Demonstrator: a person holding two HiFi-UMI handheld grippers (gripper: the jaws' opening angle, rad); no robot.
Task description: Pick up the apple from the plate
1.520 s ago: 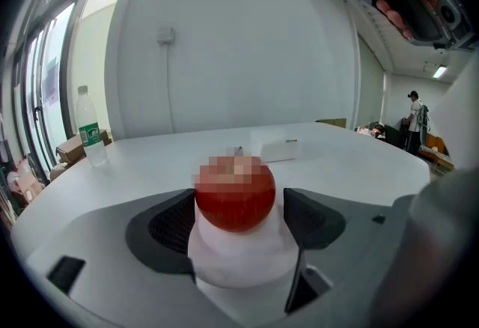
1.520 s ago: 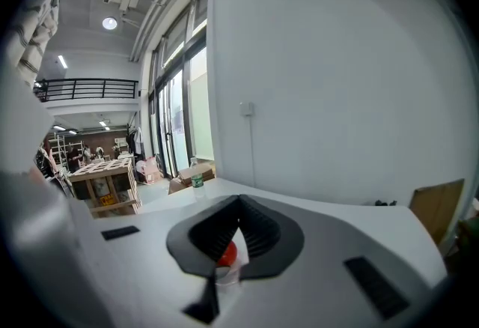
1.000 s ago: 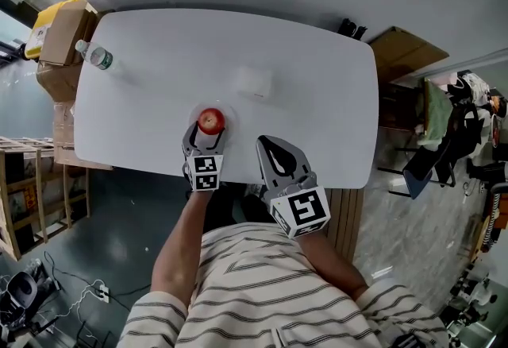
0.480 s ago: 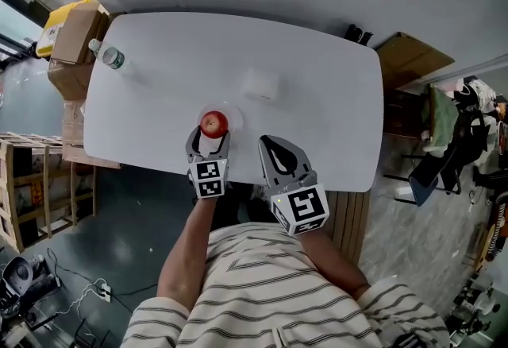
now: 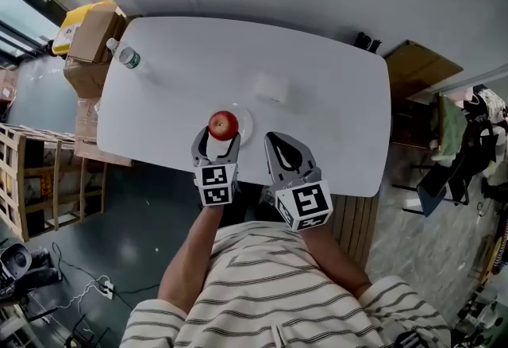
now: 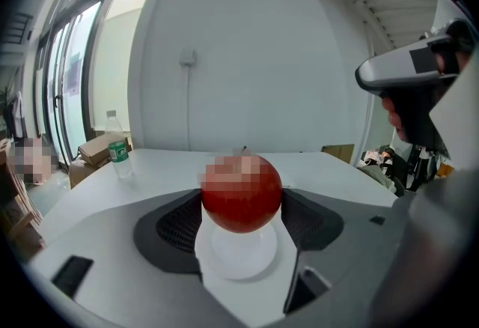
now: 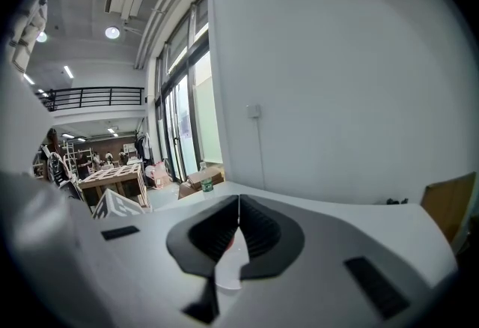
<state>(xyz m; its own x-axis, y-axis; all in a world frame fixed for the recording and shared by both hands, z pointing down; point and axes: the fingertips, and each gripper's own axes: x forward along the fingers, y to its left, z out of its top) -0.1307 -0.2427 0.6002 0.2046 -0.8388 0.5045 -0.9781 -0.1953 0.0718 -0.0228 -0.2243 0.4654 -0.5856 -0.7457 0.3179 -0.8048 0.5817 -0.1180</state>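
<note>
Apple (image 5: 223, 125) pinched between jaws of left gripper (image 5: 217, 140), just above white plate (image 5: 245, 125) on table (image 5: 325, 60). Right gripper (image 5: 279, 140) pressed together, empty, beside it at table's near edge.

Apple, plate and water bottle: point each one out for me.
apple (image 5: 223, 125), head view, middle of its red skin.
plate (image 5: 246, 122), head view, bare white part right of the apple.
water bottle (image 5: 125, 57), head view, on its body by the label.
</note>
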